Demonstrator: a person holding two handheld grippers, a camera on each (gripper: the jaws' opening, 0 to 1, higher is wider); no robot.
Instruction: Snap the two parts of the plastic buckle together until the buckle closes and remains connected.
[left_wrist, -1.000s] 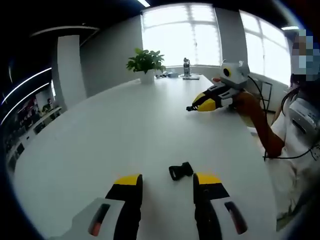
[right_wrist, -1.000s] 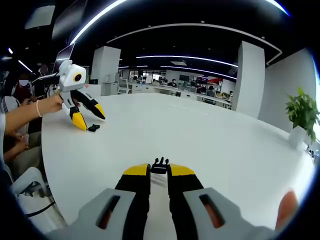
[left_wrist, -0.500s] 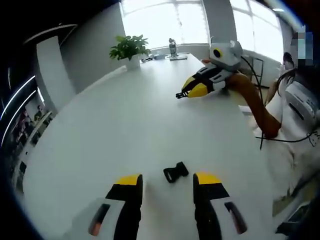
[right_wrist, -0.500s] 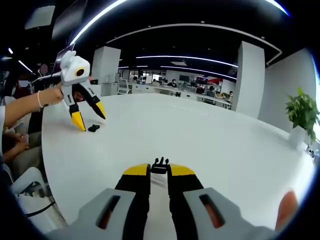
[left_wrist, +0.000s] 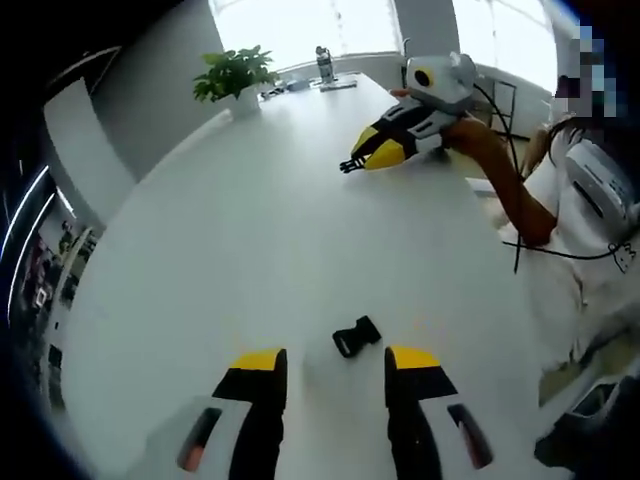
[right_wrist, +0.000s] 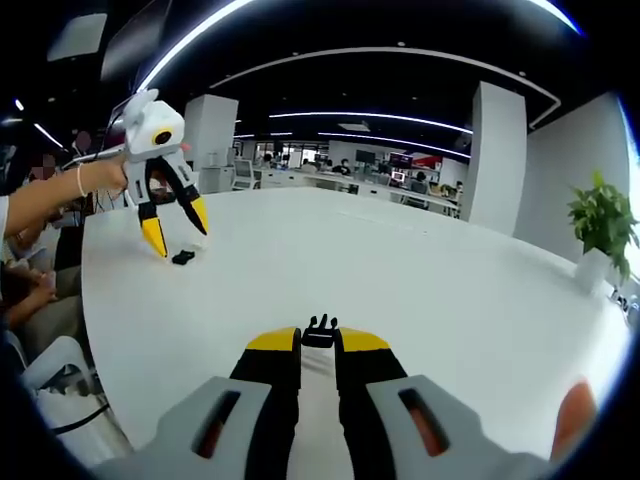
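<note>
I see a black socket half (left_wrist: 355, 336) lying on the desk (left_wrist: 250, 230) between my wide-spread left hand-held gripper (left_wrist: 335, 368). My right hand-held gripper (right_wrist: 319, 341) pinches the pronged half (right_wrist: 319, 331).

A wide white tabletop (left_wrist: 230, 230) carries a small black buckle piece (left_wrist: 355, 336) near its edge and a potted plant (left_wrist: 232, 75) far across

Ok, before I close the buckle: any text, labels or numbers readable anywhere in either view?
None readable.
Buckle piece on the table: no marking legible.
Buckle piece in the right gripper: none visible.
Red sign far back in the office: too small and blurred.
</note>
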